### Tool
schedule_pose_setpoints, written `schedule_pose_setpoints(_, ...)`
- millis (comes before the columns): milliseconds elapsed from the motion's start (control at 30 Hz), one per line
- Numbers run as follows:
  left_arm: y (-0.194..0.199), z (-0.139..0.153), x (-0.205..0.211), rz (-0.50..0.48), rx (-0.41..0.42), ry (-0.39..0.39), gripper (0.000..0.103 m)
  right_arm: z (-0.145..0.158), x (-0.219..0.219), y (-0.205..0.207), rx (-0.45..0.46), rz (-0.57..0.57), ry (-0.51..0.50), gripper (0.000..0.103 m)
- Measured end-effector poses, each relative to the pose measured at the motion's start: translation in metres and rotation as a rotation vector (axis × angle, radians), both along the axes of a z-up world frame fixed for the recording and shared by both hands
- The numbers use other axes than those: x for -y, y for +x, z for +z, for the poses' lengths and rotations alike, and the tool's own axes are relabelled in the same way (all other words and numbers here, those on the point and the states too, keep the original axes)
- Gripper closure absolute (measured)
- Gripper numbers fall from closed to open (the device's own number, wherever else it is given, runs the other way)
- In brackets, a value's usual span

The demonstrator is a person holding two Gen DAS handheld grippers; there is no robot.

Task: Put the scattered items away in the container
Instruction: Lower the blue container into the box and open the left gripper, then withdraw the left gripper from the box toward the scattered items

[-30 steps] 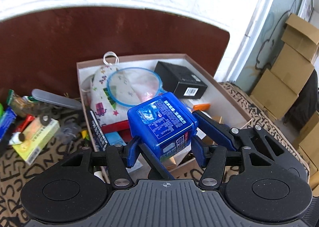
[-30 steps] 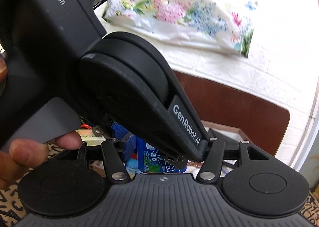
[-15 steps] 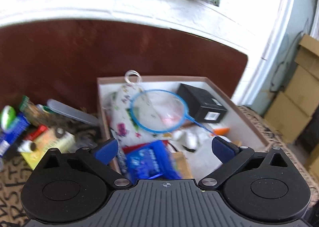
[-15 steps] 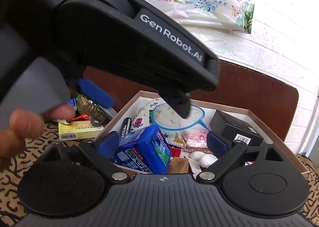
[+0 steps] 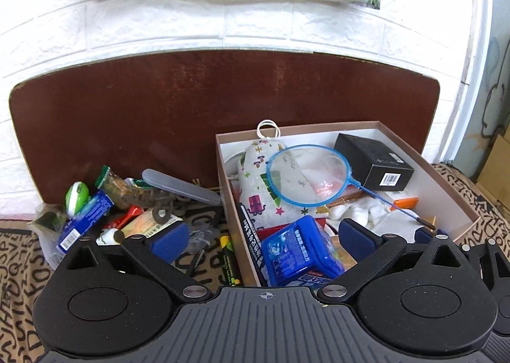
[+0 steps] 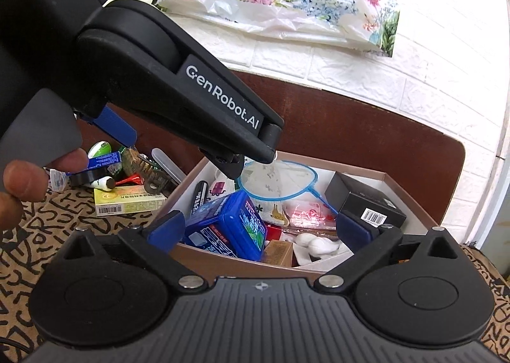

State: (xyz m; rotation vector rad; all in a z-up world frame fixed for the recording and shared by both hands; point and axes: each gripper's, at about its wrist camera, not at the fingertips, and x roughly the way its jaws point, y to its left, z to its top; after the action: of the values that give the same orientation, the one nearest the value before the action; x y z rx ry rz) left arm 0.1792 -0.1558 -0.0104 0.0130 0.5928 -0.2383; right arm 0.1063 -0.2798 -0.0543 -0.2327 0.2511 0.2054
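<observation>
A brown cardboard box holds a blue plastic case, a blue hoop net, a patterned cloth pouch and a black box. My left gripper is open and empty, above the box's near left corner. My right gripper is open and empty over the box's near edge. A pile of scattered items lies left of the box: a yellow-green carton, a blue packet, a green-white tube, a clear flat case.
A brown board stands behind the box against a white brick wall. A patterned cloth covers the surface. The left gripper's body fills the upper left of the right wrist view, with a hand below it.
My left gripper opened and let the blue case drop into the box, then drew back and left. The right gripper's view cleared as the left one lifted away.
</observation>
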Motion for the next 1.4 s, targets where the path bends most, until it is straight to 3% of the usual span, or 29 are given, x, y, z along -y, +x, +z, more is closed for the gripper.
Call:
schedule_pose_setpoints(367, -0.032, 0.012, -0.001, 0.002, 0.025, 0.002, 0.0, 0.011, -0.005, -0.039, 0.027, -0.014, -0.014, 0.001)
schedule_pose_setpoints(733, -0.069, 0.011, -0.002, 0.003, 0.031, 0.014, 0.0, 0.018, 0.009, -0.051, 0.038, -0.033, -0.015, 0.001)
schedule_pose_setpoints(1100, -0.118, -0.008, -0.001, -0.057, 0.038, 0.043, 0.0, 0.025, 0.029, -0.103, 0.08, -0.108, -0.075, 0.001)
schedule_pose_setpoints(1400, -0.142, -0.025, 0.005, -0.125, 0.029, 0.058, 0.0, 0.017, 0.038, -0.133, 0.059, -0.146, -0.162, 0.001)
